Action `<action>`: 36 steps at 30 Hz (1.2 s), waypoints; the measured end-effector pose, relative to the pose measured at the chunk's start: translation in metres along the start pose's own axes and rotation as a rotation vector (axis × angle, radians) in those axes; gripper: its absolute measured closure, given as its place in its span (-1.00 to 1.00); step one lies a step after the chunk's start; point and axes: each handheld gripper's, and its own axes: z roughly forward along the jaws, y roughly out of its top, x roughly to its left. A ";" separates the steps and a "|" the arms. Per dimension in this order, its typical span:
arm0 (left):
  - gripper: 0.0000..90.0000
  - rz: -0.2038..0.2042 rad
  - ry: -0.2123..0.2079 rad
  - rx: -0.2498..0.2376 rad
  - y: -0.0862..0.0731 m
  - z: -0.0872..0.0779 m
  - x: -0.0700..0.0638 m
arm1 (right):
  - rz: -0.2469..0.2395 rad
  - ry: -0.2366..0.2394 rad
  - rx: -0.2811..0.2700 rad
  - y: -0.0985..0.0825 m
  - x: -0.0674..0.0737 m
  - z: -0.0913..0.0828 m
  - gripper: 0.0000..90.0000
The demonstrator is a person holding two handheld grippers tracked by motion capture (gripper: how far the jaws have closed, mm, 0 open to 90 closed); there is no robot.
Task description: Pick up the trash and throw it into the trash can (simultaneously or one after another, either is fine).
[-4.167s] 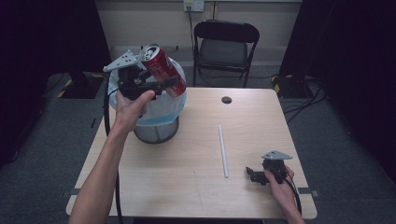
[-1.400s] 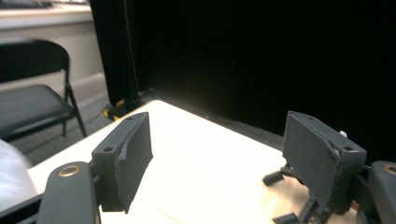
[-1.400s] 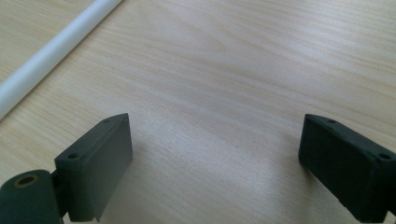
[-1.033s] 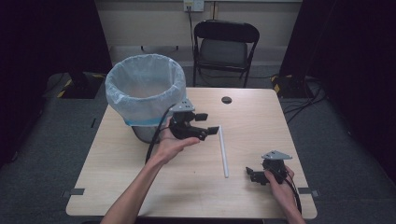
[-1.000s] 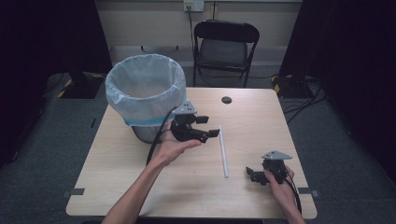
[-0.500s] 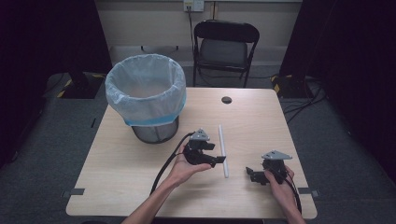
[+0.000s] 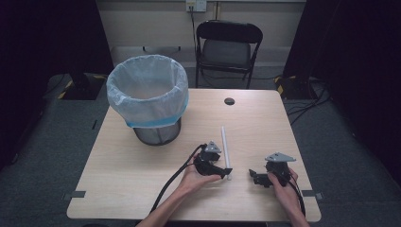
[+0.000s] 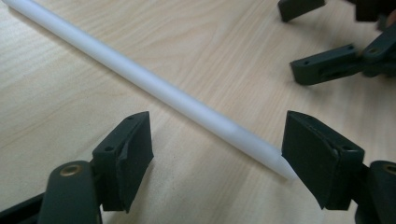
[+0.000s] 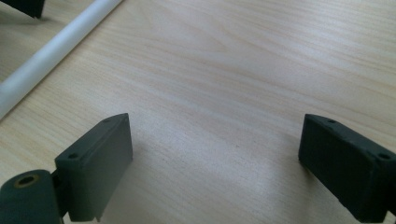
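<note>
Now that the left gripper (image 7: 226, 173) has dropped from beside the bin (image 7: 147, 101) to the white rod (image 8: 154, 86) on the tabletop (image 7: 265, 123), its fingers (image 8: 123, 156) (just widened) straddle the rod's near end without touching. Right gripper (image 7: 255, 176) idles open, empty; pickup looks next.

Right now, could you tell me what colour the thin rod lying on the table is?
White; the rod shows best in the left gripper view.

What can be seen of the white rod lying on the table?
The white rod is long, thin, round and plain, a matte, slightly translucent plastic by its look. It lies flat on the light wooden table, running away from the person, right of the lined bin. Its near end narrows to a blunt tip. The left gripper has its jaws open to either side of that end; one jaw stands right at the tip, though contact is unclear. Neither jaw clamps it.
</note>
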 end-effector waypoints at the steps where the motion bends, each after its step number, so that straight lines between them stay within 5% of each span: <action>1: -0.45 0.000 0.002 0.004 0.000 0.002 0.001 | 0.001 0.000 0.000 0.000 0.000 0.000 -0.80; 7: -0.49 0.024 0.036 0.010 0.002 0.005 0.000 | 0.001 0.000 0.001 0.000 0.000 0.000 -0.80; 13: -0.48 0.000 0.051 0.008 0.004 0.007 0.000 | 0.001 0.000 0.001 0.000 0.000 0.000 -0.80; 18: -0.51 0.083 0.133 0.034 0.005 0.012 -0.011 | 0.000 0.000 0.000 0.000 0.000 0.000 -0.79; 24: 0.10 0.104 0.150 0.054 0.002 -0.001 0.002 | -0.002 0.000 -0.002 0.000 0.000 0.000 -0.79; 30: 0.41 0.079 0.186 0.075 -0.005 -0.021 0.022 | -0.002 0.000 -0.002 0.000 0.000 0.000 -0.79; 36: 0.64 0.078 0.174 0.089 -0.012 -0.036 0.040 | -0.002 0.000 -0.002 0.000 0.000 0.000 -0.79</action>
